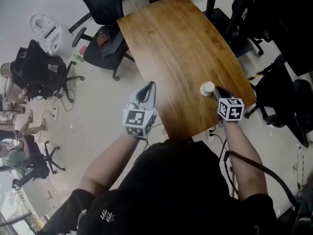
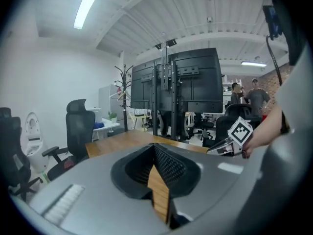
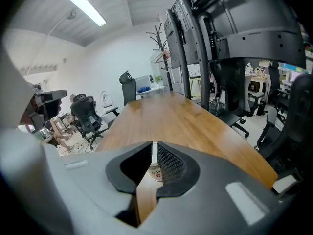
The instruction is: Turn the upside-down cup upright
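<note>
A white paper cup (image 1: 207, 88) stands upside down near the front right corner of the wooden table (image 1: 181, 48). My right gripper (image 1: 216, 89) is just to its right, tips almost at it. In the right gripper view the jaws (image 3: 155, 143) stand a narrow slit apart, and the cup (image 3: 153, 172) shows through that slit just beyond the tips, not held. My left gripper (image 1: 150, 85) hovers at the table's front left edge, far from the cup. Its jaws (image 2: 154, 146) meet at the tips with nothing between them.
Black office chairs stand left of the table (image 1: 105, 13) (image 1: 39, 70) and right of it (image 1: 288, 97). Tall black screen stands (image 2: 190, 82) rise past the table's far end, with two people (image 2: 254, 94) behind them. The rest of the tabletop is bare wood.
</note>
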`<action>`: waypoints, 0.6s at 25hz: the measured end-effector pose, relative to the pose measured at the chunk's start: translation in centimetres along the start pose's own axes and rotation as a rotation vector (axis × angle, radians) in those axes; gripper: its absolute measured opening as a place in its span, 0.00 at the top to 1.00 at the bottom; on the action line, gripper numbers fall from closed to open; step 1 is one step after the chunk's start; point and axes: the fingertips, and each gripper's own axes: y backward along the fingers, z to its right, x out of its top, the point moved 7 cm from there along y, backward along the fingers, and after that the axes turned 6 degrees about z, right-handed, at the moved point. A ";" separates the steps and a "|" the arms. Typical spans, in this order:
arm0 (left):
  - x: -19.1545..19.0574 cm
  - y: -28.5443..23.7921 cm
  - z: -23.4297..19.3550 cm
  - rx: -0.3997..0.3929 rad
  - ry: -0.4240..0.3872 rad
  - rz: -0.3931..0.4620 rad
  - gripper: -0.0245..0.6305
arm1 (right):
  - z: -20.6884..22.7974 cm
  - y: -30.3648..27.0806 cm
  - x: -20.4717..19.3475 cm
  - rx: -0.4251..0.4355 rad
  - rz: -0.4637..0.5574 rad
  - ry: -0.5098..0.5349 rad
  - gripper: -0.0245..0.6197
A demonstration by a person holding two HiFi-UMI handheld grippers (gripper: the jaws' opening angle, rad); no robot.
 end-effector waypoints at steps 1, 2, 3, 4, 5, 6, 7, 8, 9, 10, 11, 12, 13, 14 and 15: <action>-0.1 -0.4 0.3 -0.007 -0.006 0.002 0.96 | 0.0 -0.5 -0.1 -0.001 -0.016 0.007 0.91; 0.1 -0.8 0.6 -0.020 -0.016 0.010 0.96 | 0.0 -0.9 -0.1 -0.005 -0.029 0.011 0.90; 0.3 -1.2 0.8 -0.035 -0.027 0.022 0.96 | 0.2 -1.2 -0.2 -0.012 -0.038 0.008 0.90; 0.6 -1.5 1.1 -0.049 -0.035 0.032 0.96 | 0.4 -1.4 -0.2 -0.020 -0.044 -0.005 0.89; 0.8 -1.9 1.2 -0.063 -0.036 0.038 0.96 | 0.7 -1.5 -0.2 -0.026 -0.047 -0.022 0.88; 0.9 -2.4 1.2 -0.078 -0.030 0.042 0.96 | 0.9 -1.7 -0.3 -0.027 -0.048 -0.038 0.86; 1.0 -2.8 1.3 -0.091 -0.024 0.044 0.96 | 1.0 -1.9 -0.3 -0.024 -0.048 -0.051 0.84; 1.2 -3.1 1.4 -0.101 -0.022 0.047 0.96 | 1.2 -2.0 -0.3 -0.020 -0.047 -0.063 0.82; 1.4 -3.4 1.5 -0.108 -0.024 0.050 0.96 | 1.3 -2.2 -0.4 -0.013 -0.049 -0.077 0.82; 1.5 -3.6 1.6 -0.114 -0.028 0.051 0.96 | 1.5 -2.4 -0.5 -0.006 -0.053 -0.094 0.81; 1.5 -3.7 1.7 -0.117 -0.030 0.048 0.96 | 1.6 -2.6 -0.7 0.001 -0.061 -0.111 0.80; 1.4 -3.8 1.7 -0.118 -0.030 0.042 0.96 | 1.7 -2.7 -0.9 0.004 -0.070 -0.126 0.79; 1.3 -3.8 1.5 -0.115 -0.029 0.032 0.96 | 1.7 -2.9 -1.1 0.007 -0.078 -0.138 0.79; 1.1 -3.7 1.3 -0.111 -0.026 0.023 0.96 | 1.6 -3.1 -1.4 0.012 -0.086 -0.146 0.79; 1.0 -3.6 1.0 -0.106 -0.022 0.015 0.96 | 1.4 -3.2 -1.6 0.018 -0.095 -0.149 0.79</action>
